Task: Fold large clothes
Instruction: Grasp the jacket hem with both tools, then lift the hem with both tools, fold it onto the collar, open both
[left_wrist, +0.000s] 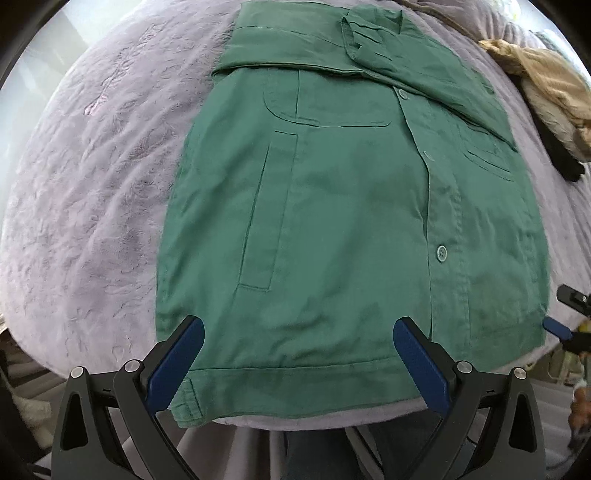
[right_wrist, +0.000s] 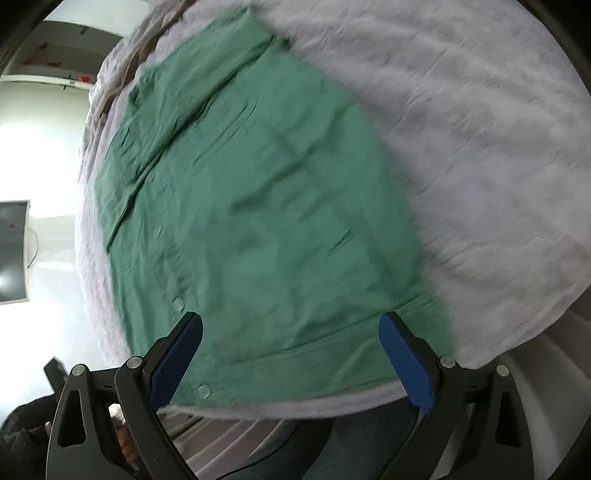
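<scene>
A green button-up jacket (left_wrist: 343, 206) lies flat, front up, on a pale lilac bedspread (left_wrist: 99, 177), with both sleeves folded in across its chest. My left gripper (left_wrist: 299, 328) hangs open above the jacket's bottom hem, nothing between its blue pads. The right gripper's blue fingertip (left_wrist: 556, 326) shows at the jacket's lower right corner. In the right wrist view, which is blurred, the same jacket (right_wrist: 258, 206) fills the middle and my right gripper (right_wrist: 290, 325) stands wide open over the hem near that corner, holding nothing.
A tan garment (left_wrist: 543, 74) and a dark object (left_wrist: 565, 158) lie on the bed at the upper right. The bed's near edge (left_wrist: 314, 421) runs just below the hem. A dark screen (right_wrist: 13, 251) hangs on the bright wall at left.
</scene>
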